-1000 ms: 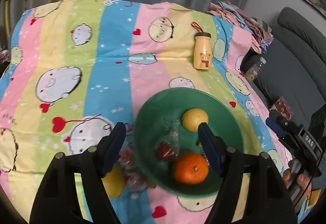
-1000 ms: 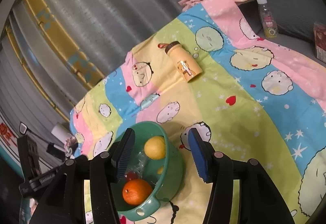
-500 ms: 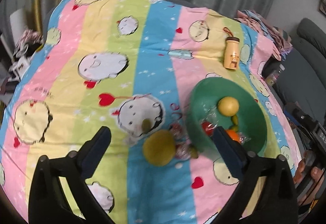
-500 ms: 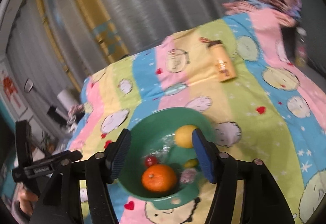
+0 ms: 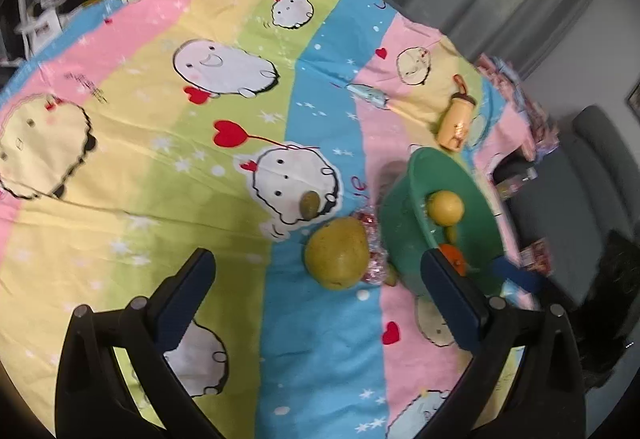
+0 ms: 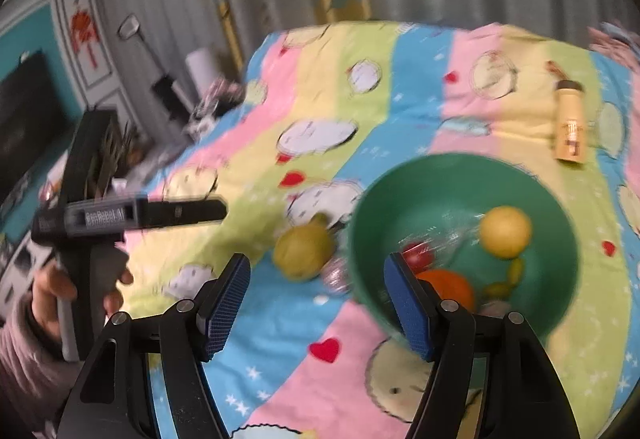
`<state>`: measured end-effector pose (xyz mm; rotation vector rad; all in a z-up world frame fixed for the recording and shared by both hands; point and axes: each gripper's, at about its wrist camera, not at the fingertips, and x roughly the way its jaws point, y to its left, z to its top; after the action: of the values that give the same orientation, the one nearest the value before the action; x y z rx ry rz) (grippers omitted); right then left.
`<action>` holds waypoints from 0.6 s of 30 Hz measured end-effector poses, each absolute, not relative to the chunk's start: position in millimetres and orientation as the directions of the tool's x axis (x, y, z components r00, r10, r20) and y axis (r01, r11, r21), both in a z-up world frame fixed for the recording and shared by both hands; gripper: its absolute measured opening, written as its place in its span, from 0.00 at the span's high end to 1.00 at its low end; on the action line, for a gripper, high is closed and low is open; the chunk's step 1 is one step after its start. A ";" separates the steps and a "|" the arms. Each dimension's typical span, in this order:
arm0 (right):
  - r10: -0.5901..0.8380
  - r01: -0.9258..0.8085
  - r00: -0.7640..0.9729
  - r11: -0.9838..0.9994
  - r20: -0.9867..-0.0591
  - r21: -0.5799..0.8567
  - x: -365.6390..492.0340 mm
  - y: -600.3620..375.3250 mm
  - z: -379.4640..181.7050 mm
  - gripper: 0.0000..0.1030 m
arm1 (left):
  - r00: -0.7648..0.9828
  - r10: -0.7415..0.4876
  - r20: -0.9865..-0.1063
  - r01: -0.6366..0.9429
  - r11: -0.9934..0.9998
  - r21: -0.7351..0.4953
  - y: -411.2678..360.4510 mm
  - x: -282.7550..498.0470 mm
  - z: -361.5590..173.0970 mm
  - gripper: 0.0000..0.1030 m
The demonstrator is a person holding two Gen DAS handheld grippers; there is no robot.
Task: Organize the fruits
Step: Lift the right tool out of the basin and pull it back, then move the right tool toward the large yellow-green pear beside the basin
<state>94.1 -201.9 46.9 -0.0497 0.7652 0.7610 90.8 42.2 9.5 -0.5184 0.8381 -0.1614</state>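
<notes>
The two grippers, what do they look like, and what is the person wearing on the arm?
Both the left gripper and the right gripper have black plastic frames with silver screws and blue textured pads. Seen from the right wrist view, the left one has a grey body with white lettering, too blurred to read. The sleeve is pinkish.

Soft matt cotton-looking bedsheet [image 5: 320, 339], smooth plastic green bowl [image 6: 460, 191], crinkly shiny foil wrappers [image 5: 374, 263], dull-skinned pear [image 5: 336, 255].

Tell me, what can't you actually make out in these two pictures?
- Orange, left wrist view: mostly hidden behind the left tongs' finger.
- Shiny wrapped items beside the pear: the pear covers part of them; too blurred to identify.
- Small items in the green bowl, right wrist view: smeared by motion blur.
- Bottle label: unreadable.
</notes>
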 end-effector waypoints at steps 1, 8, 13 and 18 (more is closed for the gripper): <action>0.604 -0.640 0.457 0.733 -0.653 0.230 94.5 -195.6 41.9 0.32 | 0.668 -0.348 -0.657 -0.059 0.857 -0.513 44.2 90.8 8.0 0.00; 0.593 -0.663 0.407 0.715 -0.695 0.221 91.2 -152.7 14.3 0.32 | 0.635 -0.423 -0.647 -0.028 0.824 -0.566 52.4 105.0 -12.7 0.00; 0.586 -0.618 0.413 0.743 -0.697 0.258 95.3 -145.8 0.8 0.32 | 0.628 -0.392 -0.672 -0.004 0.862 -0.506 46.7 109.5 -16.1 0.00; 0.567 -0.613 0.431 0.755 -0.702 0.233 92.0 -138.9 -2.3 0.32 | 0.625 -0.324 -0.711 0.011 0.914 -0.406 36.2 109.7 -19.5 0.00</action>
<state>92.0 -138.9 -2.3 -0.0600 0.8516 0.7358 109.7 36.2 -19.5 -0.3846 0.8804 -0.1976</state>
